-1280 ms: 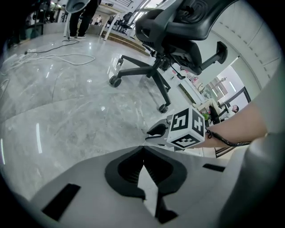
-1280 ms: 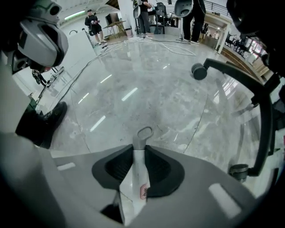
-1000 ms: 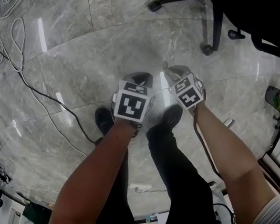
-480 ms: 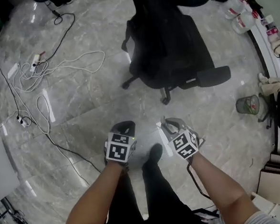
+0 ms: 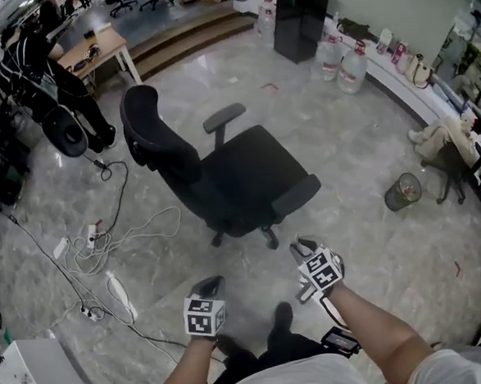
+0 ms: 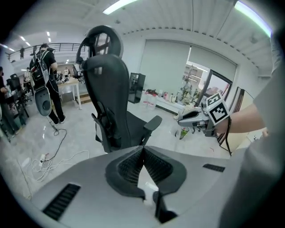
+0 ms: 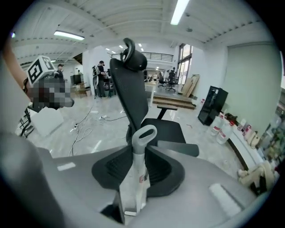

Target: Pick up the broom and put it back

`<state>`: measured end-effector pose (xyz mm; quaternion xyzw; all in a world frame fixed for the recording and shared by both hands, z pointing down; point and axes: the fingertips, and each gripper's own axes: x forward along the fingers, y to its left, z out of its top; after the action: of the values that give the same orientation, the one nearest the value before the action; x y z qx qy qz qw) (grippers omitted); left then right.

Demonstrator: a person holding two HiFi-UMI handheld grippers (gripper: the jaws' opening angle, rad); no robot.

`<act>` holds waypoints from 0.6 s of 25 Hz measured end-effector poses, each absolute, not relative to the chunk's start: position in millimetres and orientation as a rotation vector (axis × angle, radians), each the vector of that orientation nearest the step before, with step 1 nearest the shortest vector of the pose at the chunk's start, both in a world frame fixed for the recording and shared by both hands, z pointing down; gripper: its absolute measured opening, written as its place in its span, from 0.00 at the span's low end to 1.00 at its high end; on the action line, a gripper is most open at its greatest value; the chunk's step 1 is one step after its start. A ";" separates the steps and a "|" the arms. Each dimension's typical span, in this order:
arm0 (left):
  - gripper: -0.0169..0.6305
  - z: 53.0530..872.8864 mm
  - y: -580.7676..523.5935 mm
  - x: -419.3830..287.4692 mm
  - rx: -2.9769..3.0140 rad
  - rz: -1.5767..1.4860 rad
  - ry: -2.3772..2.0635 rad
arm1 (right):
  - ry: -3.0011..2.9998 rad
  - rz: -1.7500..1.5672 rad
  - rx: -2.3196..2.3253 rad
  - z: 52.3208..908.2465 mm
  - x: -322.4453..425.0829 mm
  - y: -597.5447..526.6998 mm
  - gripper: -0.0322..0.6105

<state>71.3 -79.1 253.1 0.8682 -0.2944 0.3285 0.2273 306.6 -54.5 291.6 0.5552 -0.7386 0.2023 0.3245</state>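
The broom shows only as a white shaft ending in a grey loop handle (image 7: 141,143), upright between the ribbed pads of my right gripper (image 5: 303,247). The pads grip the shaft on both sides while the jaws ease open slightly. The brush end is out of sight. My left gripper (image 5: 211,286) hangs beside it to the left, jaws closed tip to tip with only floor behind them. Both grippers point down and forward over the grey marble floor, just in front of the person's shoes. The left gripper view also catches the right gripper (image 6: 181,118) at the right.
A black office chair (image 5: 231,175) stands right ahead of both grippers. White cables and power strips (image 5: 104,238) trail on the floor at left. A mesh bin (image 5: 403,190) sits to the right, water bottles (image 5: 342,61) and a black cabinet (image 5: 300,6) beyond. A person (image 6: 44,84) stands far left.
Both grippers have come up from close to the floor by the shoes. The head view has lifted from the floor to take in the chair and the room.
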 end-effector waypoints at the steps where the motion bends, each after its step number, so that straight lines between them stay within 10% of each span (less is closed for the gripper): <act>1: 0.04 237.9 -76.8 77.3 2.396 0.901 -0.823 | -1.930 0.556 1.495 282.4 321.2 -53.7 0.18; 15: 0.04 154.2 -63.1 130.2 2.396 0.888 -0.956 | -1.859 0.751 1.664 263.7 467.9 -129.0 0.19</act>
<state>130.2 -63.1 154.2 0.8595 -0.3431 0.3186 0.2052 467.9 -129.0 263.7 0.6158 -0.6881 0.2778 0.2648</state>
